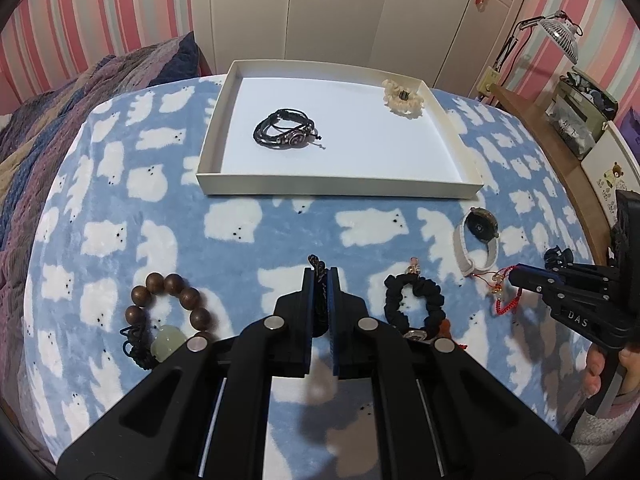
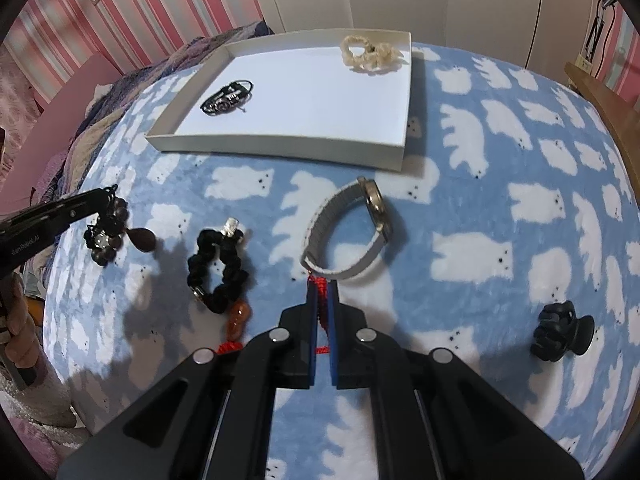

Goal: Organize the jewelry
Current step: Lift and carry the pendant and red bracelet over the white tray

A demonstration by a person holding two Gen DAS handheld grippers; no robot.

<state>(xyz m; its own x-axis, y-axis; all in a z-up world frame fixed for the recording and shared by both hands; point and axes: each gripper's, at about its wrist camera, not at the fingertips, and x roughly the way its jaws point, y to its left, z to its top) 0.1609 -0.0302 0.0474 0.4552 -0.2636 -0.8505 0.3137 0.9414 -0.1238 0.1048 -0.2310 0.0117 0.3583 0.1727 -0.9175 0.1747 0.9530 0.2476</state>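
Observation:
My left gripper [image 1: 322, 276] is shut on a dark bead bracelet [image 2: 105, 236] with a brown drop pendant, which hangs just above the blanket. Its cord [image 1: 315, 261] pokes out past the fingertips. My right gripper [image 2: 322, 286] is shut on a red cord bracelet [image 2: 230, 346], whose loose end trails on the blanket [image 1: 506, 304]. The white tray [image 1: 340, 188] lies beyond both grippers. It holds a black leather bracelet [image 1: 286, 132] and a cream scrunchie [image 1: 404, 98]. A brown wooden bead bracelet [image 1: 176, 292] with a pale green stone lies at the left.
On the blue bear-print blanket lie a black scrunchie [image 2: 218, 276], a watch with a pale band [image 2: 376, 206] and a black hair claw [image 2: 560, 332]. A wooden shelf with boxes [image 1: 576, 120] runs along the right edge. A quilt [image 1: 60, 112] is heaped at the left.

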